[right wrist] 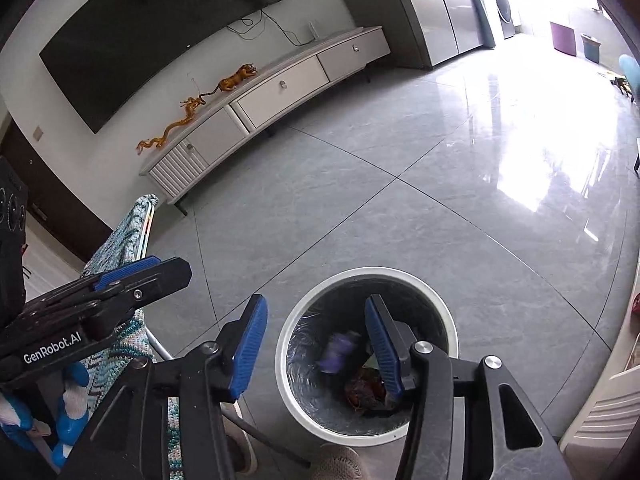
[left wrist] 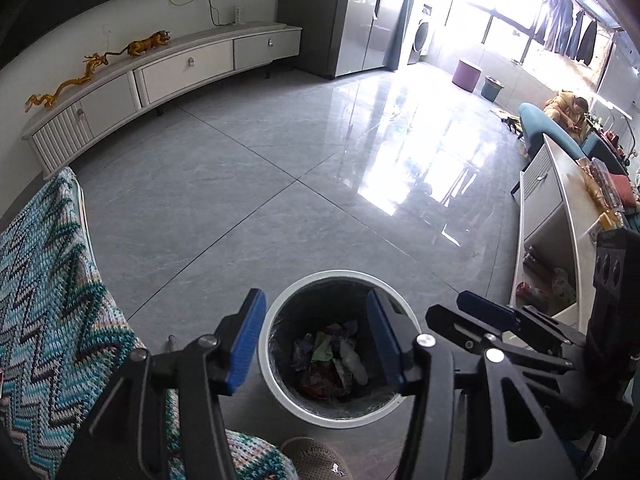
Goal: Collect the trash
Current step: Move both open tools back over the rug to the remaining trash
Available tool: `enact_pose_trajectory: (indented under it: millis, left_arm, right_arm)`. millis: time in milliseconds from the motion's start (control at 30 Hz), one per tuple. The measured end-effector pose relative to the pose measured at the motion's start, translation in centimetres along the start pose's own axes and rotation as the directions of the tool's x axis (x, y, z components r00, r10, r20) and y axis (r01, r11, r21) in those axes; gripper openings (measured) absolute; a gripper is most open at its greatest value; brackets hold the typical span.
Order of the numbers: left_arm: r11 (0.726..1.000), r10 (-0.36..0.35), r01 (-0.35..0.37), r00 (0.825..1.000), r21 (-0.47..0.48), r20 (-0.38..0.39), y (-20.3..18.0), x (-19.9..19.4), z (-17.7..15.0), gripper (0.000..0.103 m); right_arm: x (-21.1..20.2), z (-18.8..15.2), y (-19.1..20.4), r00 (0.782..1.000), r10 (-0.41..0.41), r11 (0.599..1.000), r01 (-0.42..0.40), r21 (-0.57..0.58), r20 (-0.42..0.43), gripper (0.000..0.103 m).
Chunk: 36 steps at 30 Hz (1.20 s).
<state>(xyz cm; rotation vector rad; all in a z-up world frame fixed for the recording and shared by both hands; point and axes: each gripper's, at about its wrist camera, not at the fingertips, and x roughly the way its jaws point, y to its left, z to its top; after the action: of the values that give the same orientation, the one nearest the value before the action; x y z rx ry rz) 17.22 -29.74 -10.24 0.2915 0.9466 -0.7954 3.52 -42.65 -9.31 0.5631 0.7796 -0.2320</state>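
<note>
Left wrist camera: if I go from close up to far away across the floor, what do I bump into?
White round trash bin with crumpled wrappers inside → shiny grey tiled floor → purple round stool → white washing machine.

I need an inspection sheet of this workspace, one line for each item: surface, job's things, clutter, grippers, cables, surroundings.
Surface: grey tiled floor, glossy, with window glare.
Job's things: white trash bin on the floor, dark liner, crumpled wrappers at the bottom; a blurred purple piece shows inside it.
Clutter: packets on the side table at the right.
Grippers: left gripper and right gripper both above the bin, jaws apart, nothing between the pads.
Cables: wires hang under the television.
Surroundings: TV cabinet with golden figurines; knitted throw at the left.
</note>
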Motion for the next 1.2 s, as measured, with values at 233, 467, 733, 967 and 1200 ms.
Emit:
enact_pose_trajectory:
  millis: [233, 467, 733, 967, 1200]
  left_arm:
    - [0.996, 0.082, -0.079, 0.993, -0.031, 0.088, 0.8, -4.3, -0.6, 0.051]
    - [0.981, 0.19, -0.176, 0.957, -0.081, 0.221, 2.0, -11.1, -2.0, 0.051]
    - [0.947, 0.32, -0.296, 0.893, -0.124, 0.317, 3.9, -19.8, -4.6, 0.051]
    - [0.885, 0.466, -0.418, 0.814, -0.206, 0.347, 8.1, -28.6, -7.5, 0.051]
    - [0.77, 0.634, -0.515, 0.683, -0.376, 0.363, 14.7, -39.0, -9.4, 0.051]
  right_arm:
    - [-2.7, 0.0, 1.2, 0.999, 0.013, 1.0, -0.012, -0.014, 0.048, 0.05]
    - [-6.6, 0.1, 3.9, 0.991, 0.068, 0.996, -0.062, -0.063, 0.111, 0.054]
    - [-10.8, -0.6, 8.7, 0.975, 0.157, 0.977, -0.13, -0.17, 0.156, 0.056]
    - [-14.7, -1.3, 14.2, 0.954, 0.238, 0.939, -0.178, -0.295, 0.181, 0.056]
    - [-19.1, -1.6, 21.0, 0.917, 0.354, 0.863, -0.245, -0.442, 0.185, 0.058]
